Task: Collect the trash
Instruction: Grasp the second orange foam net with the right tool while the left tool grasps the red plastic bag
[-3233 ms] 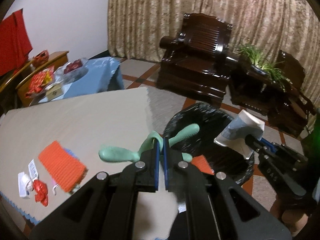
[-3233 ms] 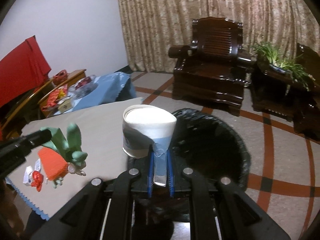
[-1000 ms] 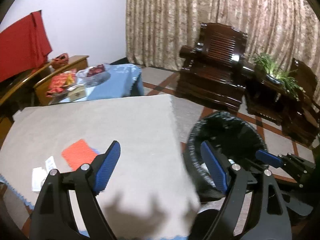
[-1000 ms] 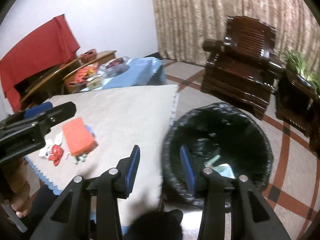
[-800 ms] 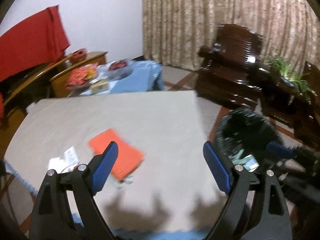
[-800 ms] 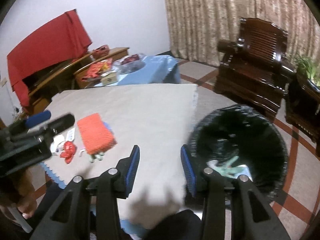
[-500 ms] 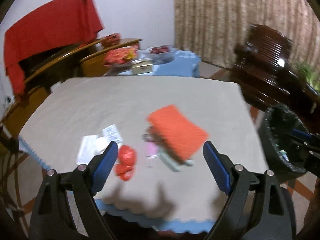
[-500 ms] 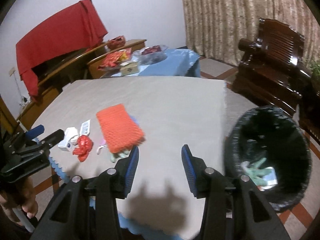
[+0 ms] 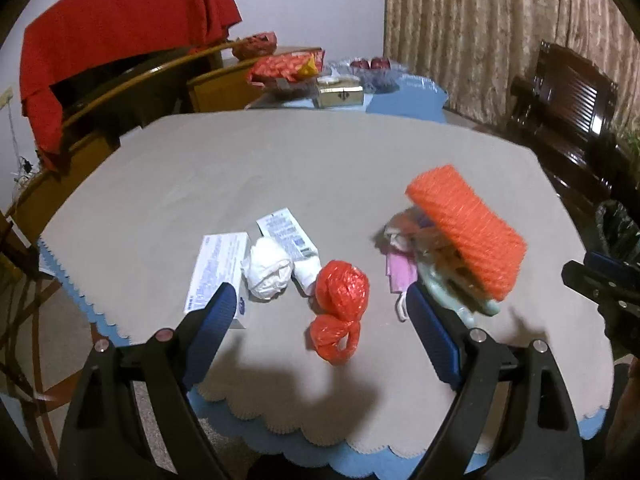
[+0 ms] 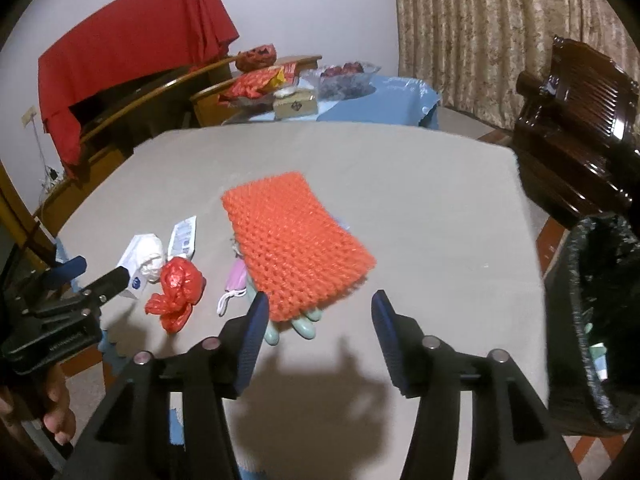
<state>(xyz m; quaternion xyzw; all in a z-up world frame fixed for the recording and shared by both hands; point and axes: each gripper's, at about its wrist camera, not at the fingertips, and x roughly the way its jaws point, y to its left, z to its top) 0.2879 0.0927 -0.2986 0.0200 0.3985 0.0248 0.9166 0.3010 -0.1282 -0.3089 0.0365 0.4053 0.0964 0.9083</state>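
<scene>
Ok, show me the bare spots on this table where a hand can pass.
Bare: the far half of the table beyond the orange foam net, and the strip between it and the trash bin. Crowded: the near left, with red bag, crumpled tissue and wrappers.

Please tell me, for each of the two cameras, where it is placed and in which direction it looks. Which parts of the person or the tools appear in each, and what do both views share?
Left wrist view: sits on the left gripper, looking forward and down at the table; its open blue fingers frame the red bag, and the right gripper's tip shows at the right edge.
Right wrist view: sits on the right gripper, facing the orange net, trash bin to the right; the left gripper and a hand show at left.
Shared: table, red bag, orange net, white wad.
</scene>
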